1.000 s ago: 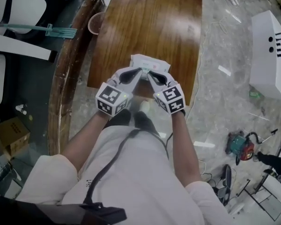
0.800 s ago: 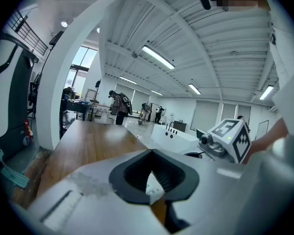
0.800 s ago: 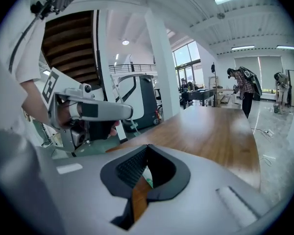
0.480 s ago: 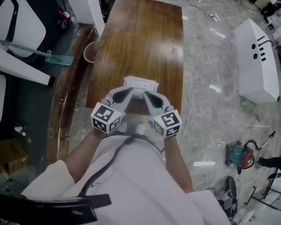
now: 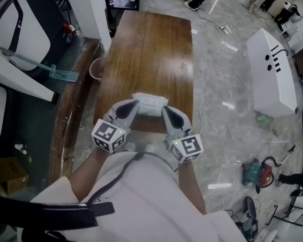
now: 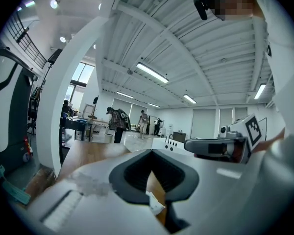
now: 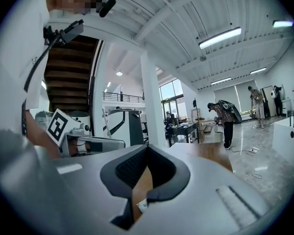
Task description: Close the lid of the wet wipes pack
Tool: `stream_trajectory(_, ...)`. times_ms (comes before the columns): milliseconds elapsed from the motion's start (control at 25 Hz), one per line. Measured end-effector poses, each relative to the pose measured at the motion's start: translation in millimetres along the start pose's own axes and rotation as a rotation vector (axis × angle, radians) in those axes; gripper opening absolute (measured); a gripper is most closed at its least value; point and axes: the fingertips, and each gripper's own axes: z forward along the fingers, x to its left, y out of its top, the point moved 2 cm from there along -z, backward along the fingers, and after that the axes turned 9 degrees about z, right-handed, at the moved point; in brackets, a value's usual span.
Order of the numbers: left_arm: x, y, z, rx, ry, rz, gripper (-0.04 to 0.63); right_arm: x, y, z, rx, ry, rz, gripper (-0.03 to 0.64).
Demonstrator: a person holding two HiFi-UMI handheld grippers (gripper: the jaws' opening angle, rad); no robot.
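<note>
Though its print is too small to read, white wet wipes pack [image 5: 150, 103] over the near end of the wooden table [image 5: 151, 49], long axis across the table's width, left gripper [image 5: 136, 104] and right gripper [image 5: 164, 110] each pinching one end, jaws pressed together on its edges.

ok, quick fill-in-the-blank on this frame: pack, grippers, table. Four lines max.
1. The wet wipes pack is gripped by ___ grippers at once.
2. The right gripper has its jaws ___ on a white edge of the pack.
3. In the head view, the left gripper grips the pack's ___ end.
4. Below the pack lies a long ___ table.

Missing words: both; shut; left; wooden
</note>
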Motion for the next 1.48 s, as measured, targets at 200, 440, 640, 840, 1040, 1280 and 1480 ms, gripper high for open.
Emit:
stream_trajectory(200, 3.5, 10.3, -3.5, -0.019, 0.009, 0.003, 0.005, 3.4, 11.1, -4.4, -0.021, -0.006, -0.006, 0.009)
stream_trajectory(440, 3.0, 8.7, -5.0, -0.022, 0.01, 0.0, 0.005, 3.5, 10.6, -2.4, -0.019, -0.01, -0.013, 0.009)
stream_trajectory(640, 2.5, 8.1, -3.8, -0.021, 0.01, 0.004, 0.005, 0.7, 8.2, -0.9, -0.014, -0.01, -0.012, 0.008)
stream_trajectory(840, 3.6, 10.9, -2.5, -0.023, 0.007, 0.01, 0.005, 0.8, 8.8, 2.0, -0.018, -0.011, -0.01, 0.009)
stream_trajectory(1040, 0.9, 9.1, -0.6, -0.019, 0.0, 0.011, 0.005, 0.0, 7.3, 1.9, -0.016, -0.012, -0.014, 0.008)
stream_trajectory(1280, -0.4, 1.4, 2.0, 0.0, -0.009, 0.003, 0.005, -2.5, 1.4, 3.0, 0.004, -0.017, -0.014, 0.008)
stream_trajectory(1480, 2.9, -3.9, 7.7, 0.01, -0.017, -0.003, 0.005, -8.4, -0.2, 10.0, 0.003, -0.009, 0.03, 0.008)
